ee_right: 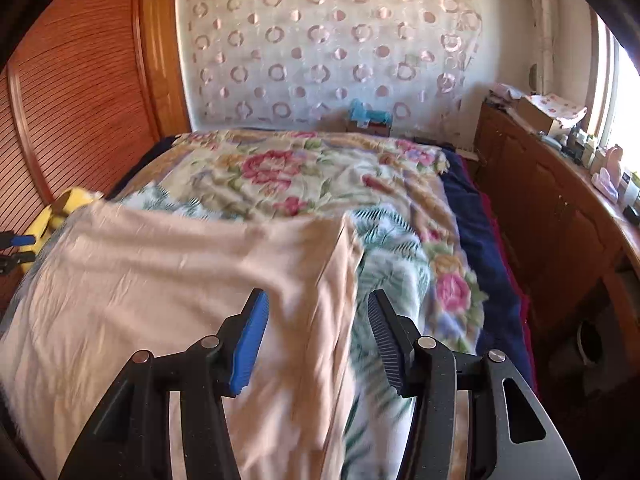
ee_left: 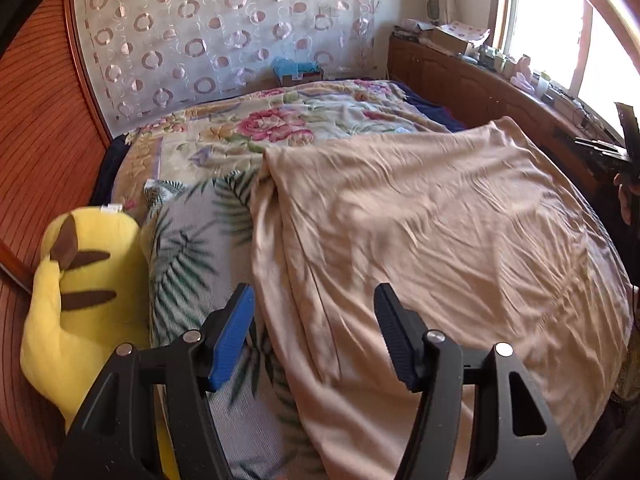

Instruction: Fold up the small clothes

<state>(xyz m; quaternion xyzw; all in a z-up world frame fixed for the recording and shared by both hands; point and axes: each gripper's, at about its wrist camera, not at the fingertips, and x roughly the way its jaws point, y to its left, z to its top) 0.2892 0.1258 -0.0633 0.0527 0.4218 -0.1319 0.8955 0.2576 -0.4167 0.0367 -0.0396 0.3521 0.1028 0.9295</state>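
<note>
A beige garment [ee_left: 420, 232] lies spread flat on the bed, its left edge folded over. It also shows in the right wrist view [ee_right: 180, 280], with its right edge under my right gripper. My left gripper [ee_left: 314, 300] is open and empty, hovering over the garment's near left edge. My right gripper [ee_right: 316, 308] is open and empty, hovering over the garment's near right edge. The left gripper's tips [ee_right: 12, 248] show at the far left of the right wrist view.
The bed carries a floral blanket [ee_left: 280, 120] and a palm-leaf sheet [ee_left: 188, 248]. A yellow plush toy [ee_left: 80, 280] lies at the bed's left edge by a wooden slatted wall [ee_left: 44, 140]. A wooden cabinet [ee_right: 552, 200] with clutter runs along the right under the window.
</note>
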